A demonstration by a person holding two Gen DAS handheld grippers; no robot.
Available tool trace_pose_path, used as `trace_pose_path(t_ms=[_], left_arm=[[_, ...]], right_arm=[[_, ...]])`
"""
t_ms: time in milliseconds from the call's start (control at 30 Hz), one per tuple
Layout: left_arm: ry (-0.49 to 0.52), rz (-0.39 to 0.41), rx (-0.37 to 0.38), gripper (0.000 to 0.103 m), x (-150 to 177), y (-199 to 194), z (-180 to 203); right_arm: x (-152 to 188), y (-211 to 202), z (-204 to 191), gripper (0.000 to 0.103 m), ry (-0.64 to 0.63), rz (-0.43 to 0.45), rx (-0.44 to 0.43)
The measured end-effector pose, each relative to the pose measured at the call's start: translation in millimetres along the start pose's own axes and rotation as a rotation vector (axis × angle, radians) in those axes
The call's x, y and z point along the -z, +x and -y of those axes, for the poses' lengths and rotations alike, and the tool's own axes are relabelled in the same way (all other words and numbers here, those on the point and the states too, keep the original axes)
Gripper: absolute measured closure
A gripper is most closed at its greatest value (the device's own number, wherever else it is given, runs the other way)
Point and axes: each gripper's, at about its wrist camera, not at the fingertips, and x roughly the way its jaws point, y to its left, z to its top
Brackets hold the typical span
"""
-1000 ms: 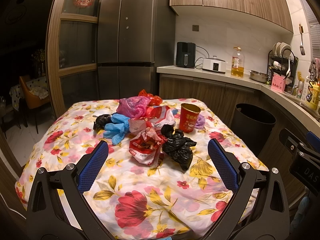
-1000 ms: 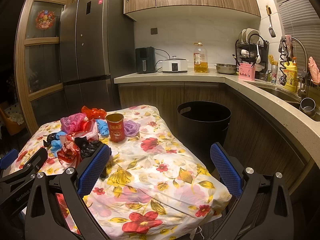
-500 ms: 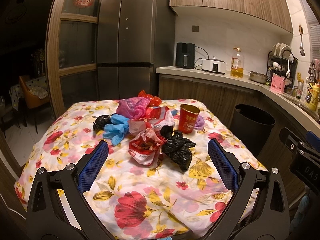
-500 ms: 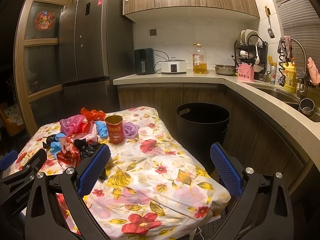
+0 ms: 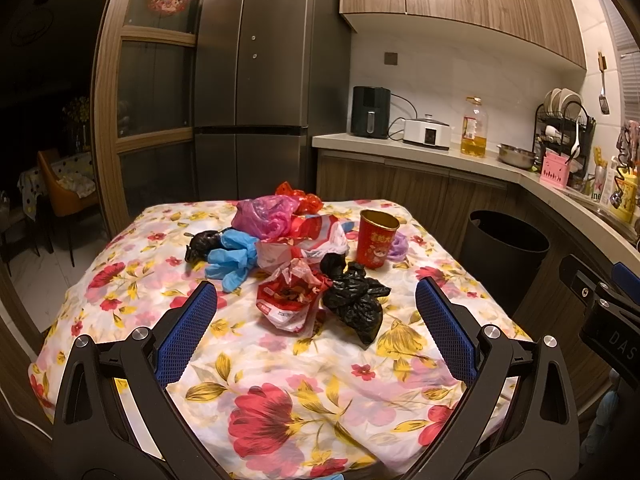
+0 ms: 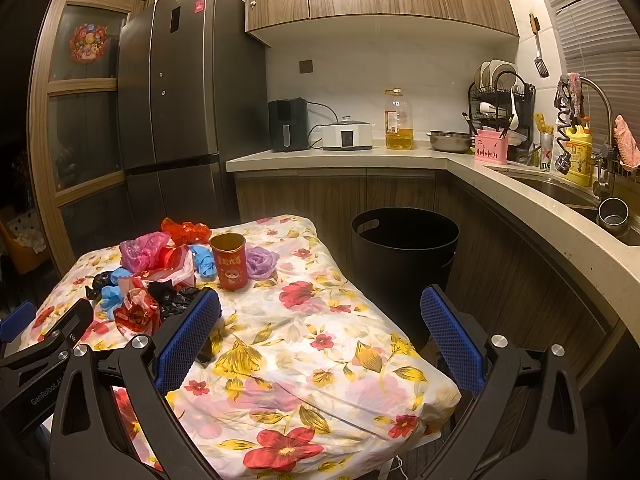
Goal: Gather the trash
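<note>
Grippers hovering at the table's near edge: I'm keeping my left gripper (image 5: 316, 300) and right gripper (image 6: 320, 320) spread wide, both empty, readying a first grab. Trash pile (image 5: 296, 256) is sitting mid-table (image 5: 280, 380), cup (image 5: 376, 242) behind. Bin (image 6: 404, 256) is waiting beyond, near the right gripper for dumping.

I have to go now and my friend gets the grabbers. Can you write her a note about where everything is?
Left gripper: open, empty, aimed at the trash pile.
Right gripper: open, empty, over the table's right side.
On the floral table: red snack bag, black bag, blue gloves, pink bag, red cup, purple wad.
Black bin stands right of the table.
Nothing collected yet; everything remains.
</note>
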Motion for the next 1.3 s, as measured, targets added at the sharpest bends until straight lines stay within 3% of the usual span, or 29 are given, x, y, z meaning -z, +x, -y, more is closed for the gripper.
trace_pose_path(t_ms=[1100,1300], left_arm=[[-0.015,0.011,0.014,0.006,-4,1,11],[-0.019,0.034,0.005,0.013,5,8,5]], right_arm=[[-3,3,1,0.005,0.002,0.004,-0.002],[0,15,-4,0.005,0.001,0.004,-0.03]])
